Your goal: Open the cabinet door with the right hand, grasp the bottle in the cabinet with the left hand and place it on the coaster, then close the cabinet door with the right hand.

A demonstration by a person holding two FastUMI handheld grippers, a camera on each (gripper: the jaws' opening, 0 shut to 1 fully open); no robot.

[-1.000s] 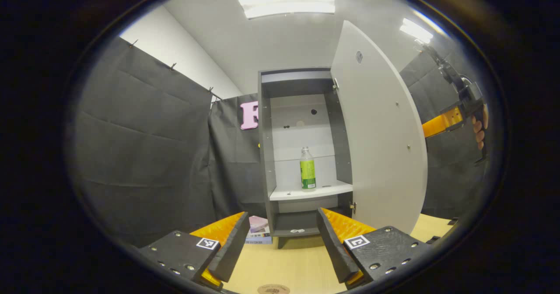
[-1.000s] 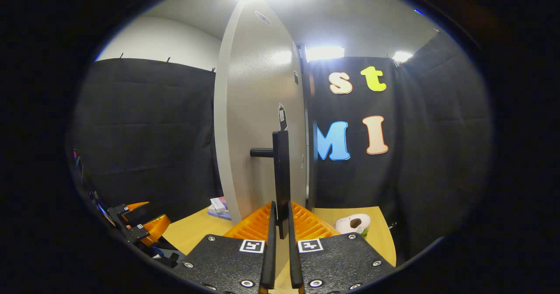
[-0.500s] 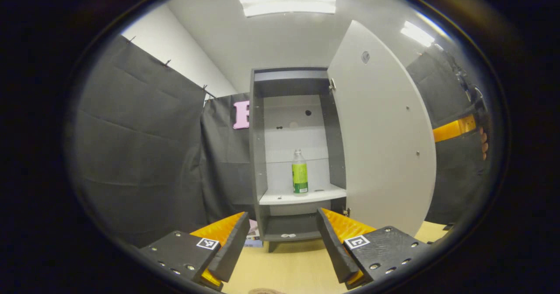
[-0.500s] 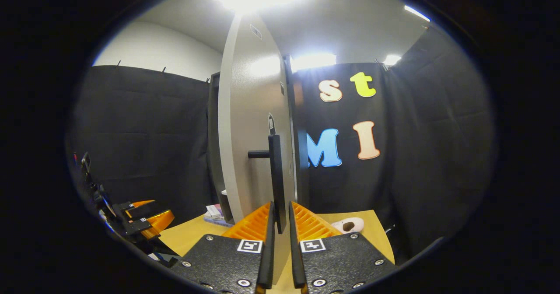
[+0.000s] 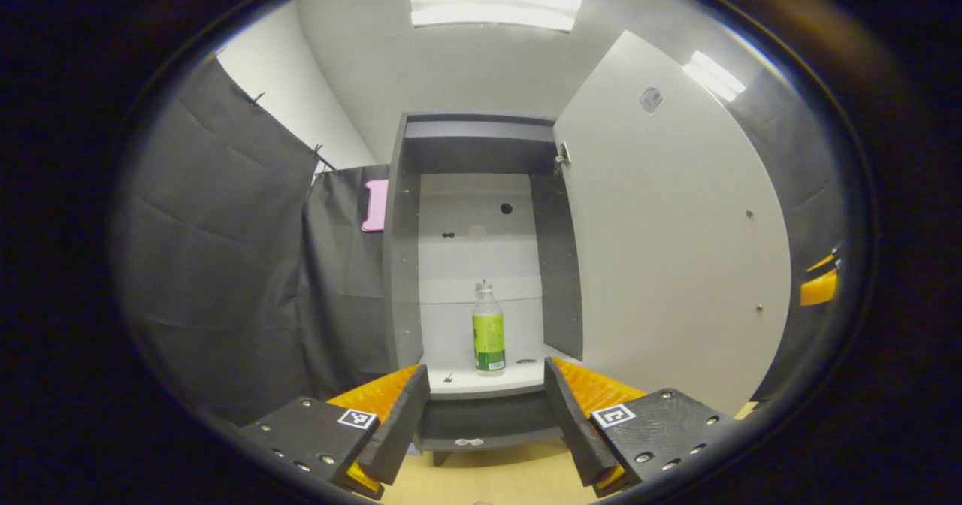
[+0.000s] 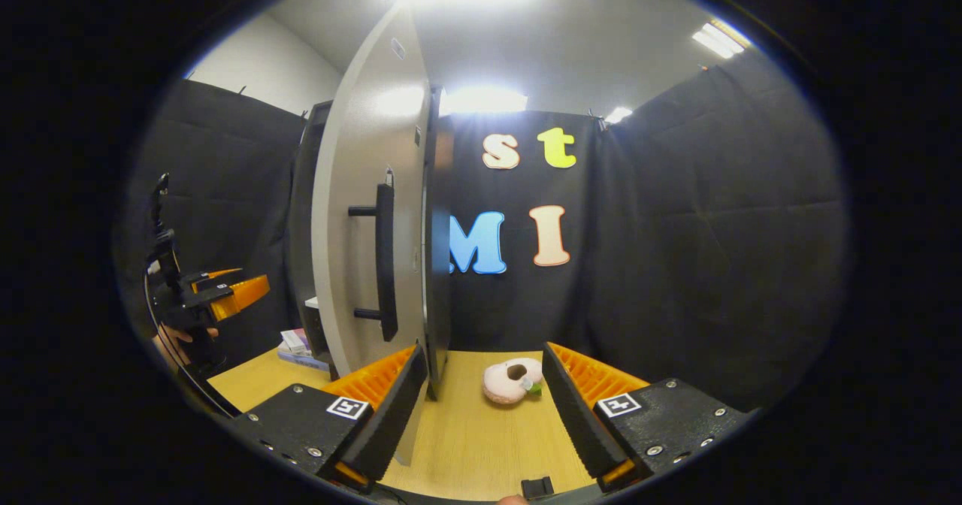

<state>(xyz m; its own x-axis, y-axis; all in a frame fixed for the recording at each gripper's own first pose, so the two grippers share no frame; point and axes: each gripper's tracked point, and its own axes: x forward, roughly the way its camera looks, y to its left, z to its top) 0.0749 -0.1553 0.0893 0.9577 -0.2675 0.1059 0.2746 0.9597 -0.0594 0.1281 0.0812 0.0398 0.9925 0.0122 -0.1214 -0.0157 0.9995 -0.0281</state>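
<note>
The grey cabinet stands with its door swung wide to the right. A clear bottle with a green label stands upright on the white shelf inside. My left gripper is open and lined up in front of the bottle, a short way off. In the right gripper view, the door is seen from outside with its black bar handle. My right gripper is open, off the handle, which lies to its upper left. The left gripper and a hand show at the far left.
A plush toy lies on the wooden table past the right gripper. Some books lie beside the cabinet's foot. A small black clip sits at the table's near edge. Black cloth walls close in all around.
My right gripper has opened and let go of the door handle, drawing back to the right. The left gripper has moved closer to the cabinet and the bottle.
</note>
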